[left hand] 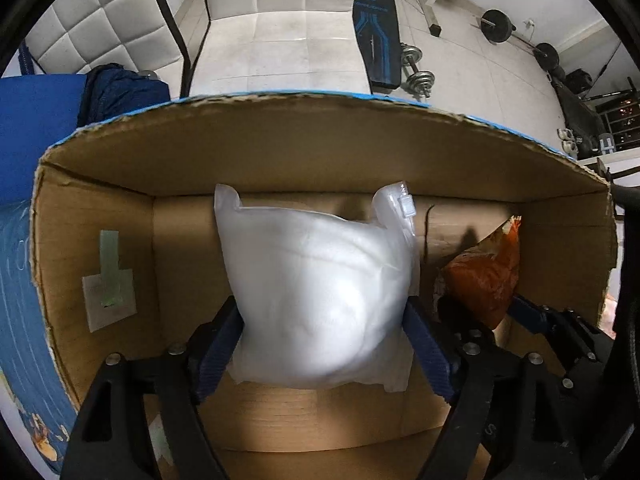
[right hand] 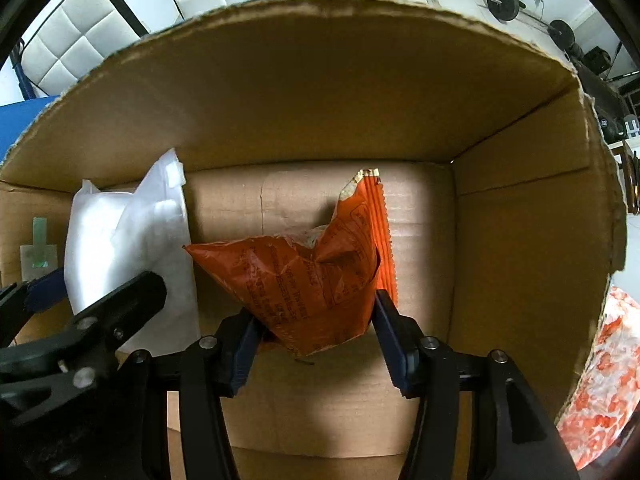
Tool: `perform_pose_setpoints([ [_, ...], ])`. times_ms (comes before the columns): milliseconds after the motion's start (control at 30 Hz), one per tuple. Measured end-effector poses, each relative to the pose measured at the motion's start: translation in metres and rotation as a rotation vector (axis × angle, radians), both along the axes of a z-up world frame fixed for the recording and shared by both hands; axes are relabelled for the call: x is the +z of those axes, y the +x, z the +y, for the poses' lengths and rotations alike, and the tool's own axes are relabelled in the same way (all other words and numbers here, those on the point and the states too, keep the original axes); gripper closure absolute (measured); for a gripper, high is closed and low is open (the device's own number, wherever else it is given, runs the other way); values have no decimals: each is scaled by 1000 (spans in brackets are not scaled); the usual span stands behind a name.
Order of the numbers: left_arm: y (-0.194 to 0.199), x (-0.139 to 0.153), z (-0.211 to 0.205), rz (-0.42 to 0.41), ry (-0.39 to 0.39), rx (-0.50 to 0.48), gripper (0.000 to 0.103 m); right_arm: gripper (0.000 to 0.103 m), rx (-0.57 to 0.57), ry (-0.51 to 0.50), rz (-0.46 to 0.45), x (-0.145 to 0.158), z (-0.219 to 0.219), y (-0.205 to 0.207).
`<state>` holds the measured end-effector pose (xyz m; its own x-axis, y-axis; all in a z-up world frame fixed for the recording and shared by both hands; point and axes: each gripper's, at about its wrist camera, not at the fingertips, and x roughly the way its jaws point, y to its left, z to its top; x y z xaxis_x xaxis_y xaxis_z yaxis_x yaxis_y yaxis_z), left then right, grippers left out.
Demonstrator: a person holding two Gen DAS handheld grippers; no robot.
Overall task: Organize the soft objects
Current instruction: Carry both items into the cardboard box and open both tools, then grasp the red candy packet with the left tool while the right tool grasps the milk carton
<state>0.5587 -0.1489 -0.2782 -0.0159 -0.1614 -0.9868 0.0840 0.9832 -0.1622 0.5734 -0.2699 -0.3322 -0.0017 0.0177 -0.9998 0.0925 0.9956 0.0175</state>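
Both grippers reach down into an open cardboard box [left hand: 304, 148]. My left gripper [left hand: 322, 320] is shut on a soft white plastic bag of stuffing [left hand: 320, 292], its blue pads pressing both sides. My right gripper [right hand: 314, 316] is shut on a crumpled orange snack bag [right hand: 316, 276]. In the left wrist view the orange bag [left hand: 486, 280] and the right gripper show at the right. In the right wrist view the white bag [right hand: 120, 240] and a black left finger [right hand: 120, 308] show at the left. The two bags hang side by side, close to the box floor.
The box [right hand: 320, 92] has tall walls all round. A taped label [left hand: 108, 284] sticks to its left wall. Behind it stand white padded chairs [left hand: 280, 32], a blue bench [left hand: 376, 36] and dumbbells [left hand: 416, 68]. An orange-patterned cloth [right hand: 604, 384] lies outside the box at the right.
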Motion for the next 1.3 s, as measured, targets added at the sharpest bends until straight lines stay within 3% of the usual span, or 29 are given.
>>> perform_pose_setpoints([
  [200, -1, 3, 7, 2, 30, 8, 22, 31, 12, 5, -8, 2, 3, -4],
  [267, -2, 9, 9, -18, 39, 11, 10, 26, 6, 8, -13, 5, 4, -4],
  [433, -11, 28, 10, -78, 99, -33, 2, 13, 23, 1, -30, 20, 9, -17],
  [600, -26, 47, 20, -114, 59, -34, 1, 0, 18, 15, -71, 43, 14, -40],
  [700, -42, 63, 28, -147, 32, -25, 1, 0, 12, 10, -118, 62, 16, -64],
  [1067, -125, 150, 64, -397, 59, 33, 1, 0, 0, -44, -283, 137, 11, -146],
  [1300, -180, 188, 75, -476, 62, 24, 1, 0, -13, -55, -370, 195, 18, -203],
])
